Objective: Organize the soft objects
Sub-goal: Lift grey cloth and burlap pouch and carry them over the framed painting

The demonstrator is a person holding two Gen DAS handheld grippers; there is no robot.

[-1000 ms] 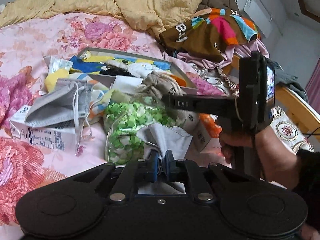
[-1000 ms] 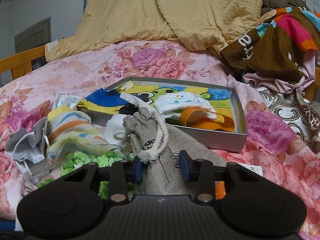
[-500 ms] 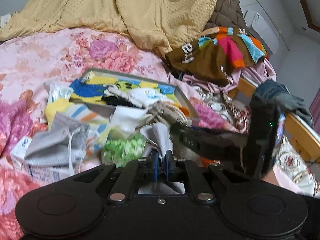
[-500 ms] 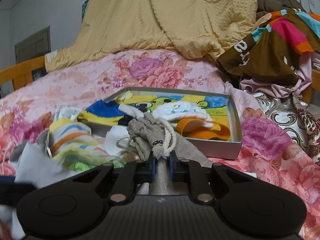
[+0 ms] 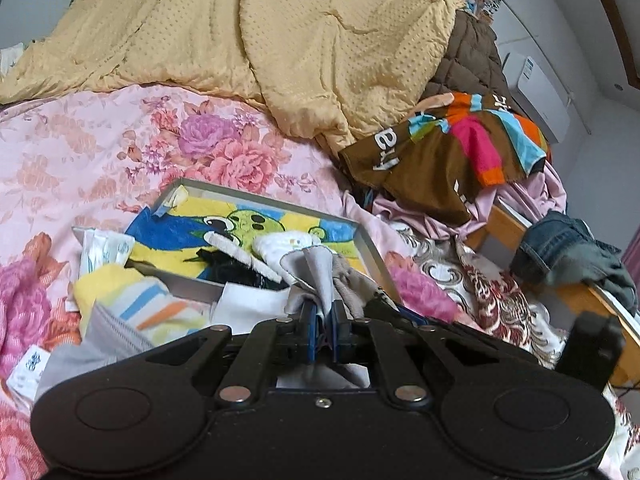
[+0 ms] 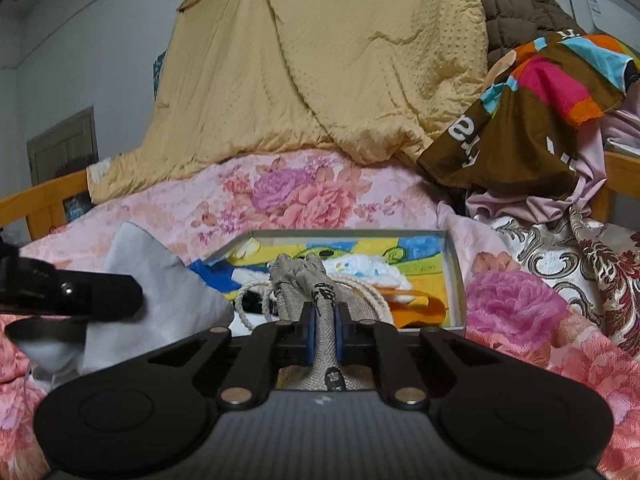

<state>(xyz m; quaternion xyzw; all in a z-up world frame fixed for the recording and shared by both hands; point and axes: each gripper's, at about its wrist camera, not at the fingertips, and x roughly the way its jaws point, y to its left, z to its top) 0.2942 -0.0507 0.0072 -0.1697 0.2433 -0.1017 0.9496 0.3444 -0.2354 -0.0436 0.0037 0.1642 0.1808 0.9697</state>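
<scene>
My left gripper (image 5: 323, 320) is shut on a grey cloth (image 5: 320, 272) and holds it up above the pile; the cloth also shows in the right wrist view (image 6: 160, 284). My right gripper (image 6: 323, 326) is shut on a beige drawstring pouch (image 6: 304, 284) with a white cord, lifted in front of the tray. A grey shallow tray (image 5: 374, 248) lies on the floral bed, lined with a cartoon towel (image 5: 240, 224) and holding a white sock, a black item and an orange item (image 6: 416, 306).
A striped yellow cloth (image 5: 152, 304), a grey face mask (image 5: 108, 336) and a white wipes packet (image 5: 104, 246) lie left of the tray. A yellow quilt (image 5: 280, 40) and a clothes heap (image 5: 460, 148) lie behind. The wooden bed rail (image 5: 576, 292) runs on the right.
My right gripper closed on the drawstring pouch and lifted it. My left gripper rose with the grey cloth, away from the green bag, and both moved toward the tray.
</scene>
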